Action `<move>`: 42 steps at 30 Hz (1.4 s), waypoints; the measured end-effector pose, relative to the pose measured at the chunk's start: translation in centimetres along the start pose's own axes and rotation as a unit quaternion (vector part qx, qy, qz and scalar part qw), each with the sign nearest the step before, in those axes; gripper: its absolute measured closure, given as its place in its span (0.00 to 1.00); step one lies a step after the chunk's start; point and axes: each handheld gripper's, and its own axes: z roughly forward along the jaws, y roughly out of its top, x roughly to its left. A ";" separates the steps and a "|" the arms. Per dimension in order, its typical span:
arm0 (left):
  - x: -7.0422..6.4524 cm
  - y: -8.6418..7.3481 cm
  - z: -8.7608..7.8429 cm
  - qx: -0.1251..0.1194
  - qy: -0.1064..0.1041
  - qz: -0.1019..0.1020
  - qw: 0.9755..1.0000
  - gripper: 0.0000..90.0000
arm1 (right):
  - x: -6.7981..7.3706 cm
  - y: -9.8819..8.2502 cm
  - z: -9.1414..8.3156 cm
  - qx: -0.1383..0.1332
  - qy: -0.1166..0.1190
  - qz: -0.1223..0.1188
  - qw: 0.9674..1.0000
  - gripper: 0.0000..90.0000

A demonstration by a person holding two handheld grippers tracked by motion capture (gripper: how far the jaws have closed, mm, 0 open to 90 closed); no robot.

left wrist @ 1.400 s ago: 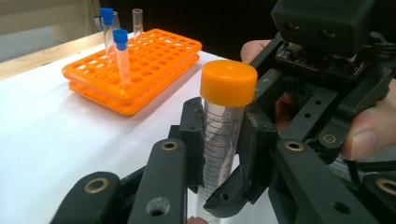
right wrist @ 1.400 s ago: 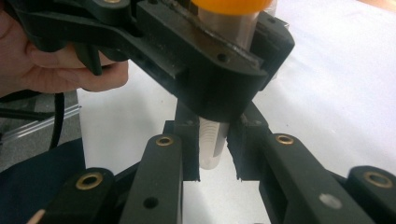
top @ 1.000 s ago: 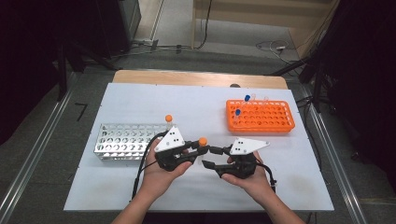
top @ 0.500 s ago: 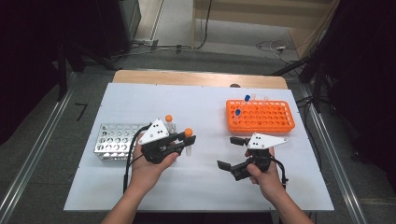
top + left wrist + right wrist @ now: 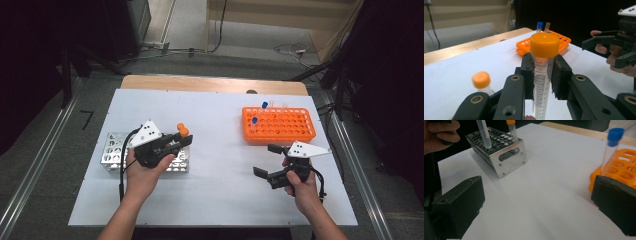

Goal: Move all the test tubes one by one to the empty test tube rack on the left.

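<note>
Legible text, labels, brands, numbers, signs: none.

Nearest item: the clear tube (image 5: 541,82) with an orange cap, seen in the left gripper view, carries a printed scale of short black lines down its side. Any figures beside the lines are too small and blurred to read.

Orange rack (image 5: 279,125): no lettering can be made out. Metal rack (image 5: 499,152): none can be made out either.

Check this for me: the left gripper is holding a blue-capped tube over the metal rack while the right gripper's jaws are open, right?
Not quite: the tube in the left gripper has an orange cap, as the left gripper view shows. It is over the metal rack, and the right gripper is open.
</note>
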 end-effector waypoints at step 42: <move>6.0 -0.1 2.3 0.001 0.106 -0.052 0.993 0.83 | -4.2 -2.6 -3.7 -0.009 -0.069 0.050 0.996 0.00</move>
